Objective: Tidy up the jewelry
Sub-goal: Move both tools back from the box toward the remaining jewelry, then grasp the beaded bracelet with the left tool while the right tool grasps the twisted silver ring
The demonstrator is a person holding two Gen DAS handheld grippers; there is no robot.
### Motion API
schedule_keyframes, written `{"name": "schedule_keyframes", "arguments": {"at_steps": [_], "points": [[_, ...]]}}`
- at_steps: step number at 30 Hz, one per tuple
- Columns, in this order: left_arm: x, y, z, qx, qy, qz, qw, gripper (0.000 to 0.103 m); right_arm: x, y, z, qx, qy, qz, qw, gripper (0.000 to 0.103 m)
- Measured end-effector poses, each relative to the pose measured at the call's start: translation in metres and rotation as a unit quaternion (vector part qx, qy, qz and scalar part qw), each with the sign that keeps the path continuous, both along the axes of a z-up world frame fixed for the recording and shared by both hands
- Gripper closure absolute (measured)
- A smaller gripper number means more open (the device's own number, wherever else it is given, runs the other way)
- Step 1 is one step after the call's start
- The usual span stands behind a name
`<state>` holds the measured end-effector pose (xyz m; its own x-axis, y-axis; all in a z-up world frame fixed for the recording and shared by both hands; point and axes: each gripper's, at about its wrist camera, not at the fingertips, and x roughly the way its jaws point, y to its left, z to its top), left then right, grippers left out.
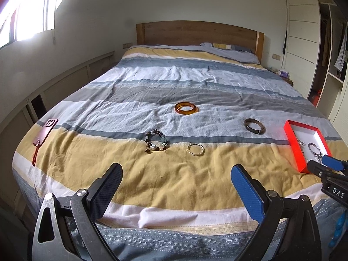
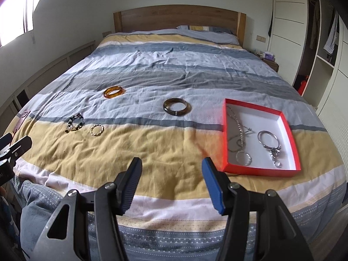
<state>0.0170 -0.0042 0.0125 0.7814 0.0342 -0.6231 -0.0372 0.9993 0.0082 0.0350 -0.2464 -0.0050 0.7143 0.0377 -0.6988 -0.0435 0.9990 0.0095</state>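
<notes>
A red box (image 2: 226, 134) with a white inside lies on the bed at the right, also in the left wrist view (image 1: 291, 143). It holds a silver necklace (image 2: 238, 128), a silver ring bracelet (image 2: 243, 158) and a silver charm bangle (image 2: 269, 143). Loose on the quilt are an amber bangle (image 1: 186, 108) (image 2: 114, 92), a dark bangle (image 1: 254, 126) (image 2: 177, 106), a beaded bracelet (image 1: 156, 142) (image 2: 75, 125) and a thin gold bracelet (image 1: 195, 149) (image 2: 97, 129). My left gripper (image 1: 176, 169) is open and empty, short of the bracelets. My right gripper (image 2: 171, 163) is open and empty, left of the box.
A dark red phone (image 1: 46, 131) with a cord strap lies at the bed's left edge. The striped quilt (image 1: 174, 82) covers the bed up to a wooden headboard (image 1: 195, 32). A wardrobe (image 2: 326, 43) stands to the right, a window wall to the left.
</notes>
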Motion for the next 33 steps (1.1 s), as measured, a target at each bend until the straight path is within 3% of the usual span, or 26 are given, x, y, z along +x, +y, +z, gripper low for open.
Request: {"name": "schedule_keyframes", "arguments": {"at_steps": [27, 30, 33], "points": [[0.073, 0.075, -0.075, -0.041, 0.090, 0.040, 0.9943, 0.005, 0.074, 0.083, -0.062, -0.003, 0.073, 0.092, 0.993, 0.048], [0.088, 0.084, -0.076, -0.047, 0.090, 0.041, 0.9939, 0.008, 0.088, 0.088, -0.065, 0.000, 0.074, 0.104, 0.992, 0.048], [0.111, 0.094, -0.079, -0.053, 0.096, 0.045, 0.9930, 0.017, 0.107, 0.096, -0.065, 0.007, 0.071, 0.120, 0.990, 0.048]]}}
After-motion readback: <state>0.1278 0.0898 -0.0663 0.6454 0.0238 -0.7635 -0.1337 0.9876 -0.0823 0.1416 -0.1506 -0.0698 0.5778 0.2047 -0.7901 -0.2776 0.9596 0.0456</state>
